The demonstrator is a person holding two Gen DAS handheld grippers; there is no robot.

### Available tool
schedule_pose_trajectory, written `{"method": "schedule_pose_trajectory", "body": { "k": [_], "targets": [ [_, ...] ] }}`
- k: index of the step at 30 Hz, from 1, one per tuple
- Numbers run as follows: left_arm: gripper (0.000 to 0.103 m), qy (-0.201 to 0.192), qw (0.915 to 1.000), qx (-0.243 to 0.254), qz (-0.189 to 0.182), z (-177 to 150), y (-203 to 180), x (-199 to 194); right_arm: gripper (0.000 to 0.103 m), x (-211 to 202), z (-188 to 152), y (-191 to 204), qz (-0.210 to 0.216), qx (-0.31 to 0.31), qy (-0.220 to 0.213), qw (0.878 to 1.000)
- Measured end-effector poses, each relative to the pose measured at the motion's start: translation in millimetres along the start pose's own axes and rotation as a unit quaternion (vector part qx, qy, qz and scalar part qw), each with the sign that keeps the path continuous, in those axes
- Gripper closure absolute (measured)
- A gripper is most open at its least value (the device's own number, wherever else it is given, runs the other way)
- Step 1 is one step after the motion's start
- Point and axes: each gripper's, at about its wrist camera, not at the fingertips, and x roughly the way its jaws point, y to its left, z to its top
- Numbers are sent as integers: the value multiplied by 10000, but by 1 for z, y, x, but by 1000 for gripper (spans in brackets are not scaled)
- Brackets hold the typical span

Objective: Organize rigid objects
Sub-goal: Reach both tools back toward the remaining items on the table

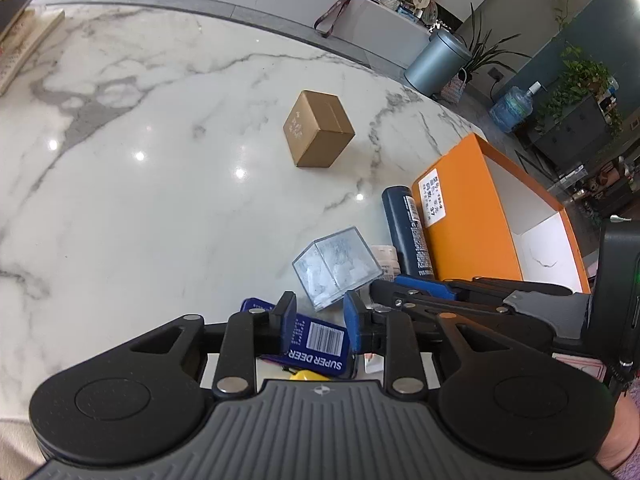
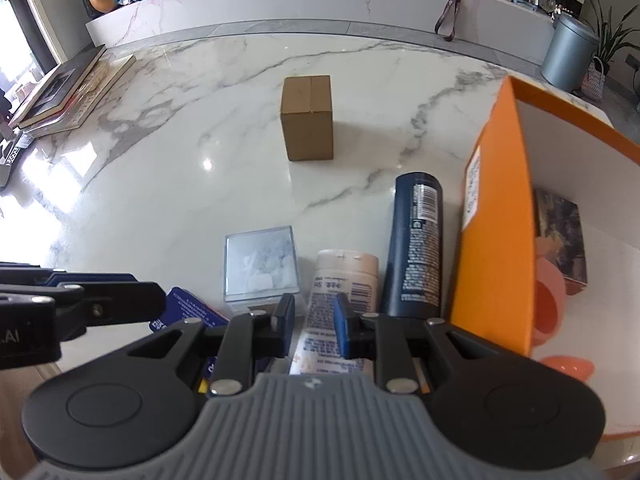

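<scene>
Left tongs (image 1: 320, 320) apart, right tongs (image 2: 314, 320) together — open marble (image 1: 160, 160) ahead, orange box (image 2: 492, 260) wall rightward.

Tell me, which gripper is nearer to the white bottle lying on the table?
Right. The right gripper is directly over the white bottle, fingers on either side. The left gripper is beside it, over the blue card box.

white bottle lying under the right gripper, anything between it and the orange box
Yes: the dark blue can lies alongside the white bottle, between it and the near wall of the orange box. That wall itself also has to be cleared.
</scene>
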Motion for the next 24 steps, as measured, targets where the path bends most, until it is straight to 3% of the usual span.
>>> {"method": "schedule_pose_trajectory", "body": {
  "k": [13, 15, 18, 20, 24],
  "targets": [
    [59, 104, 9997, -211, -8, 11, 23, 13, 78, 10, 19, 6, 234, -7, -13, 9997],
    [59, 90, 9996, -265, 19, 13, 24, 13, 65, 7, 23, 8, 357, -54, -113, 9993],
    [58, 23, 9999, -59, 100, 17, 19, 12, 68, 8, 29, 11, 317, -118, -136, 9993],
    [50, 30, 9997, 156, 169, 20, 14, 13, 79, 6, 34, 7, 322, 4, -152, 9994],
    [39, 66, 9993, 288, 224, 27, 4, 20, 80, 0, 44, 0, 71, 56, -242, 9997]
  ]
}}
